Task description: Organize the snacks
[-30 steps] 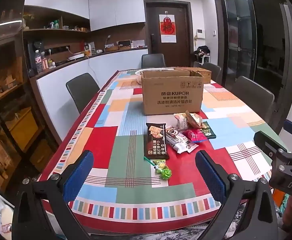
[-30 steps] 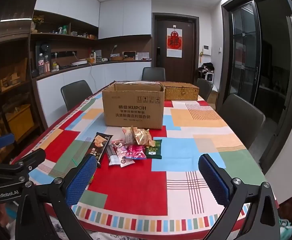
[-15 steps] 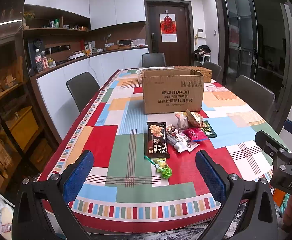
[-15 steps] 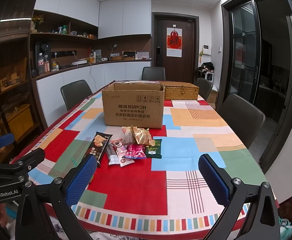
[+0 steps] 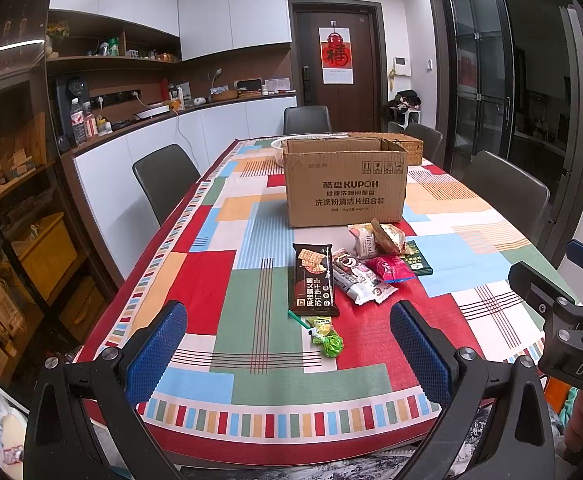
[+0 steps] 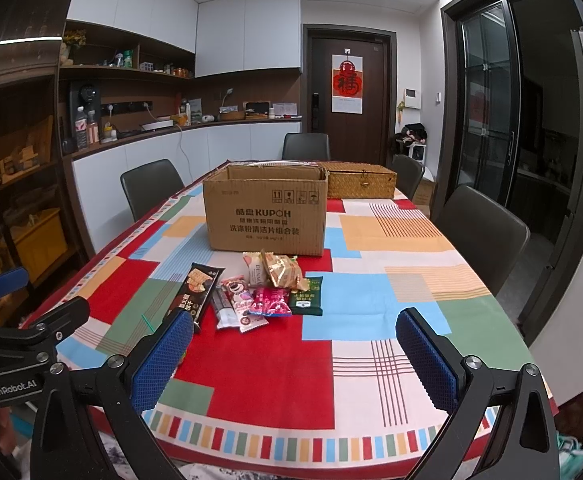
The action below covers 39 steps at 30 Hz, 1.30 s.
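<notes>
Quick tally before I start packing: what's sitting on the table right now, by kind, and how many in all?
Snack packets loose in front of the box: 7, from the dark cracker pack to the green lollipop
Cardboard box: 1
Wicker basket: 1
White bowl behind the box: 1
Total: 10
The packets overlap, so that count could be off by one.

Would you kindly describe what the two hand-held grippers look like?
Each hand-held gripper, left and right, has black angular arms with silver bolts and blue, grid-textured finger pads. White lettering shows: "GenRobot.AI" on the left, "DAS" on the right.
</notes>
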Tool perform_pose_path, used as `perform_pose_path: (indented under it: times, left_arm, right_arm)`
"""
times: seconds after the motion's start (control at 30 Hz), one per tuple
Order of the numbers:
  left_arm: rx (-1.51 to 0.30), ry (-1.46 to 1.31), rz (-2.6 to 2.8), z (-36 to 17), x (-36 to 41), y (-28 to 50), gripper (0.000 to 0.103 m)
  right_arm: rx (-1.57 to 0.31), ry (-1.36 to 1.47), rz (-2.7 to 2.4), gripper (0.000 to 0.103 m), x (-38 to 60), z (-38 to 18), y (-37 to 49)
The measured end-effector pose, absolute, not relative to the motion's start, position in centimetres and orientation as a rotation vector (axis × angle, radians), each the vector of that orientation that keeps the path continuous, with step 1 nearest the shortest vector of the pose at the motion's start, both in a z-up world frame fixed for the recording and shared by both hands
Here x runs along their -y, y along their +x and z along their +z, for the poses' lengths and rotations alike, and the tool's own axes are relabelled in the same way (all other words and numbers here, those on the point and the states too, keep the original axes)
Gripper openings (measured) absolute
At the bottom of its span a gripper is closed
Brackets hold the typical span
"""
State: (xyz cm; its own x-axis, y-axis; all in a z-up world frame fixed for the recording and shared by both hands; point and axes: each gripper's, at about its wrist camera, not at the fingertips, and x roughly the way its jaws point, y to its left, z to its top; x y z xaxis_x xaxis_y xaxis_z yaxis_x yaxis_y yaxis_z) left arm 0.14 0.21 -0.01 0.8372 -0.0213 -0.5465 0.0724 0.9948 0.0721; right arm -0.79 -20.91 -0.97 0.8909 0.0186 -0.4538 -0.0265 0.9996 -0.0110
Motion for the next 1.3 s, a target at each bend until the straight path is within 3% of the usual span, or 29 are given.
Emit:
perform_pose_path:
  times: [1.3]
  left_arm:
    - [-0.582, 0.091, -0.050, -0.19, -0.32, 0.03, 0.103]
  right_arm:
    - [-0.478, -0.016, 0.024, 0.102, 20.95, -1.50, -0.52]
